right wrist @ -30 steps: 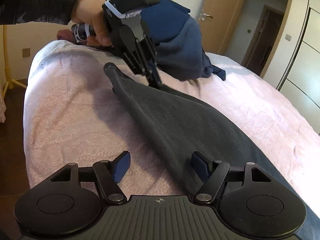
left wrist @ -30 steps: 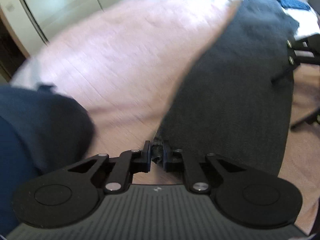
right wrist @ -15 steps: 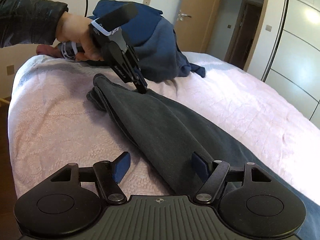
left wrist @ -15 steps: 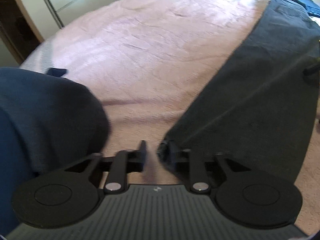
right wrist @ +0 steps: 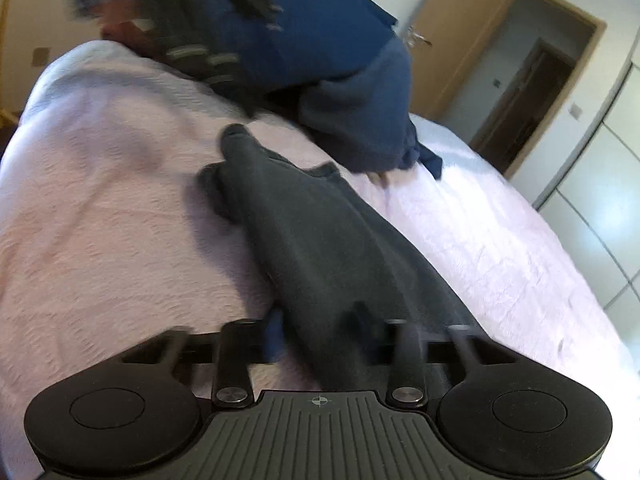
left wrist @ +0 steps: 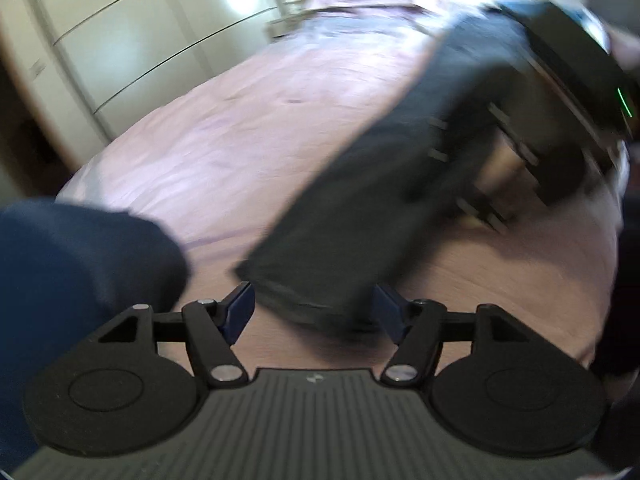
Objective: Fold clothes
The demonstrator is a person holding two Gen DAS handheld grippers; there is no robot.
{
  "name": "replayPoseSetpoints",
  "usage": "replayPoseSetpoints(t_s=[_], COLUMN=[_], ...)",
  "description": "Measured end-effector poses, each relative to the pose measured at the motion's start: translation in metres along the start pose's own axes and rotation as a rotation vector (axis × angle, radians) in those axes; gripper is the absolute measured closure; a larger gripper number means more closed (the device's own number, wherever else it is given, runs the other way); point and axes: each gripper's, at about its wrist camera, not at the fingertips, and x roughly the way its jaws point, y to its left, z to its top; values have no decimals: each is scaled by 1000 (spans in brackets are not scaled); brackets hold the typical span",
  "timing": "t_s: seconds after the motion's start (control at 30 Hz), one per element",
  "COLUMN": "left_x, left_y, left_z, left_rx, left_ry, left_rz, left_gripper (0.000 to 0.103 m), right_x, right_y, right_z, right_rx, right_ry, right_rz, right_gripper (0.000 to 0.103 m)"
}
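Right wrist view: right gripper (right wrist: 316,330) just closing onto grey trousers (right wrist: 320,240) on bed (right wrist: 100,220), left gripper (left wrist: 314,306) just opening, empty; mid-fold, next needs firm grip, lift w/o bunching.

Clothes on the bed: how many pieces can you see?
2. Dark grey trousers lie stretched along the pink bedspread, one end between the right gripper's fingers. A blue garment is heaped behind them. More may lie out of view.
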Motion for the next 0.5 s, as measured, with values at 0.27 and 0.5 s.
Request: replayPoseSetpoints(t_s=[0.27, 0.5], left_x=[60, 31], left_y=[-44, -61], left_z=[9, 28], left_rx=[228, 656], left_ry=[115, 88], left_rz=[218, 419], left_gripper=[84, 88], right_x=[-26, -50], right_y=[-16, -7], right_z=[10, -7], right_rx=[62, 24], right_ry=[-51, -41], right_rz=[-17, -98], right_gripper=[89, 49])
